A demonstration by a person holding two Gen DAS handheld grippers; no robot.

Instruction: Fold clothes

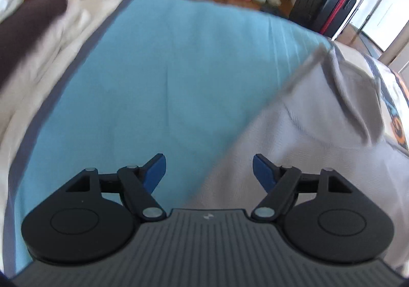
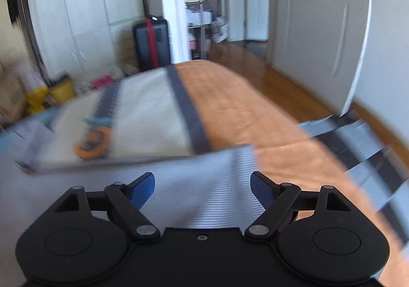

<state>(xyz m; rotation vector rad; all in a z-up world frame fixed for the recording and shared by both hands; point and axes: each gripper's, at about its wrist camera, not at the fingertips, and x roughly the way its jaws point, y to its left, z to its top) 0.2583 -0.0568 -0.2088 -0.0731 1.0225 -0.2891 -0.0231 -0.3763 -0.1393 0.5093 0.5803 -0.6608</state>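
At the far left of the bed lies a heap of cream and dark brown bedding [image 1: 38, 31], pushed aside, likely to keep the middle free for folding. Next comes the blue sheet [image 1: 166, 77], spread flat as the folding surface. The left gripper [image 1: 209, 172] hangs above the line where blue sheet meets the white garment [image 1: 306, 133]; its jaws stand apart and nothing is between them, so it is released, probably placed to take the garment's near edge. The garment lies on the right part of the bed, with a loose flap standing up further back. In the right wrist view, the right gripper [image 2: 202, 191] is also released, jaws wide over a ribbed white hem [image 2: 217, 184], touching nothing. Beyond lie a cream cloth with an orange print [image 2: 92, 145] and an orange blanket [image 2: 242, 113].
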